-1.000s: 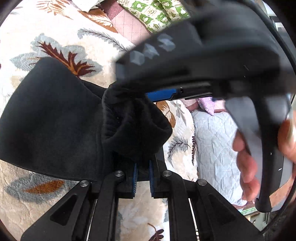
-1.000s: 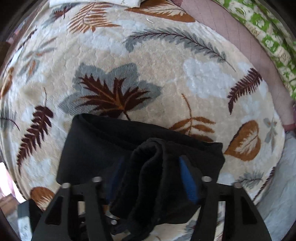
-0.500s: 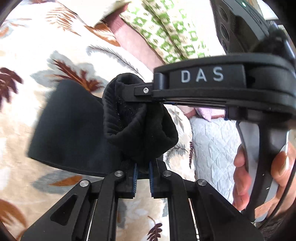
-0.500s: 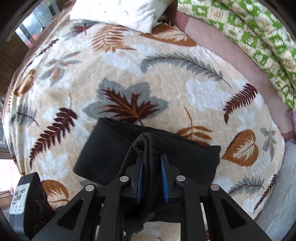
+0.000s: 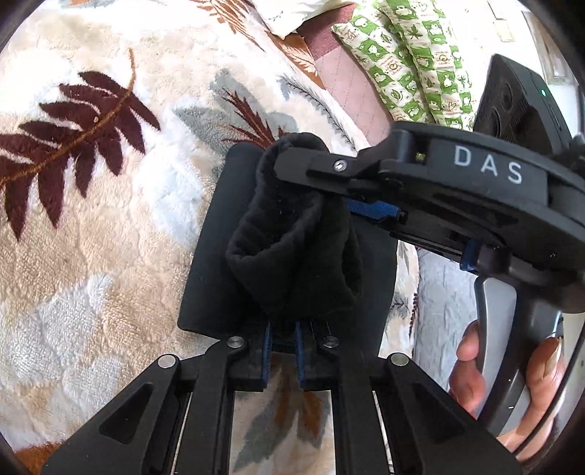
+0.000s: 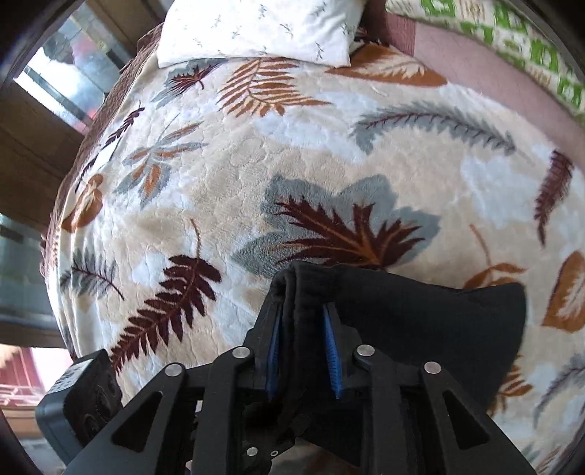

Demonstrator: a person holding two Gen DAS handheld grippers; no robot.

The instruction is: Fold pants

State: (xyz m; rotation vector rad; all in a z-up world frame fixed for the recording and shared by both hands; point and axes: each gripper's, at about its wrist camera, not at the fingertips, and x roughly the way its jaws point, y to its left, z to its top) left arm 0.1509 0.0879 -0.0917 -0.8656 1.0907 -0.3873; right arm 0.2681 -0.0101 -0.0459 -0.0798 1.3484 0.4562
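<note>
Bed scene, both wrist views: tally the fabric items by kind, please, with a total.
Black pants: 1
Leaf-print blanket: 1
White pillow: 1
Green patterned quilt: 1
Total: 4

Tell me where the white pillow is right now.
In the right wrist view, the white pillow lies top centre, at the far end of the leaf-patterned blanket.

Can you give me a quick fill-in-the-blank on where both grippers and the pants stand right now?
1. Both grippers grip the ____ pants.
2. The pants hang over a blanket patterned with ____.
3. The left gripper is ____ on the fabric.
4. In the left wrist view, the right gripper reaches in from the ____ side.

Missing words: black; leaves; shut; right
</note>
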